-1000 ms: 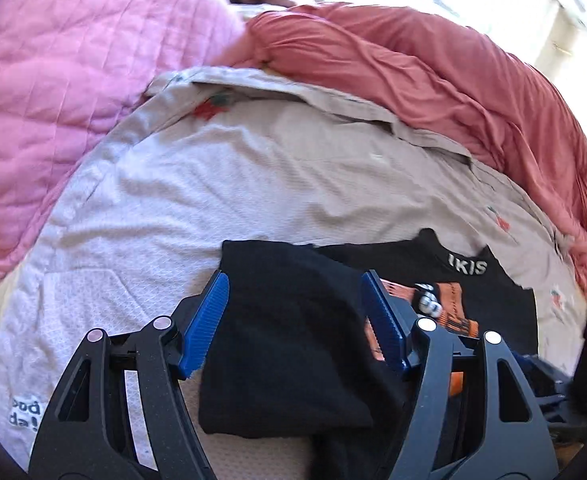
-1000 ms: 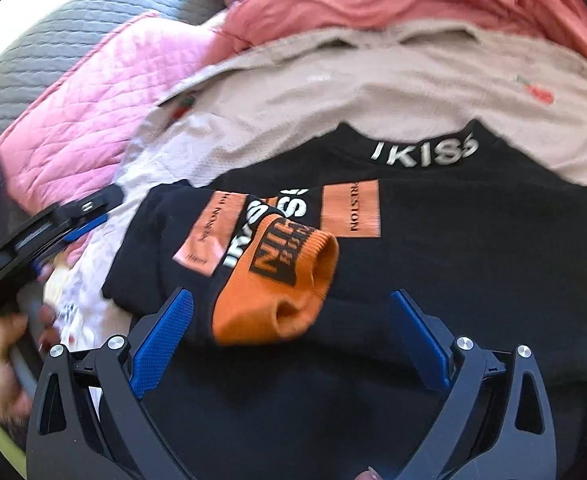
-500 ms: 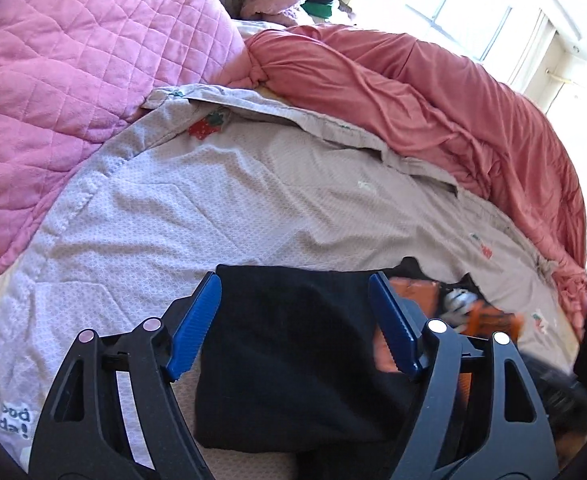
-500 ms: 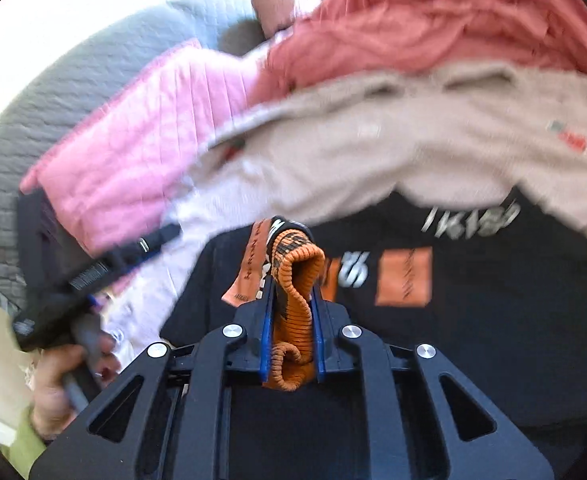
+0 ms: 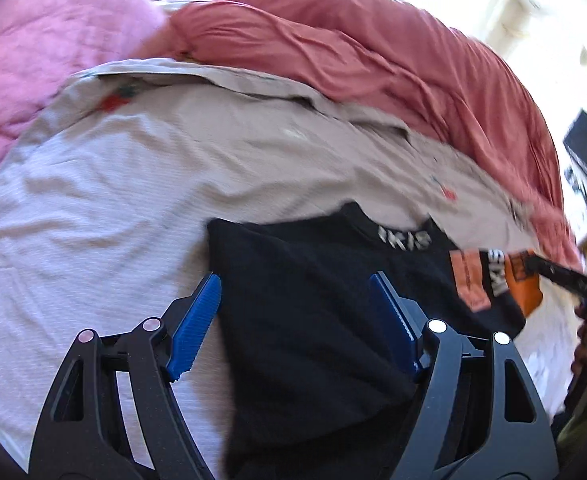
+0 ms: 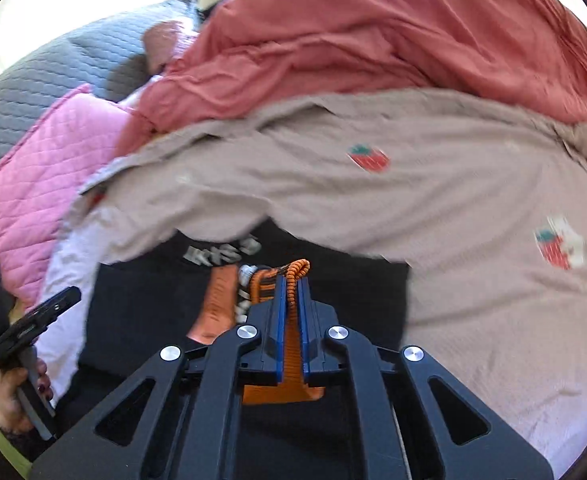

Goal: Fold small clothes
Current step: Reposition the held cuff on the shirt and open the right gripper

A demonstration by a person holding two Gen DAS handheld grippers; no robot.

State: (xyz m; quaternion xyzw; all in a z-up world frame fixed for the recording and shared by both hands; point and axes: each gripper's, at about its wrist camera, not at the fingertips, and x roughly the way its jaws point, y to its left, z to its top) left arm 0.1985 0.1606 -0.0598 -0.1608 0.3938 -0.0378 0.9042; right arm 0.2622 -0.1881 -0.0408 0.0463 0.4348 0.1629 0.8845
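The left tool [image 5: 293, 316] is hanging with its blue pads wide apart over a black garment [image 5: 313, 320] that is lying on a beige sheet [image 5: 173, 168]. An orange sock [image 5: 523, 284] is showing at the garment's right edge. A red blanket [image 5: 373, 56] is bunching behind the sheet.

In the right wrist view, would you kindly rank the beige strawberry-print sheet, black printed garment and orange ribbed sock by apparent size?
1. Beige strawberry-print sheet
2. Black printed garment
3. Orange ribbed sock, mostly hidden between the right gripper jaws
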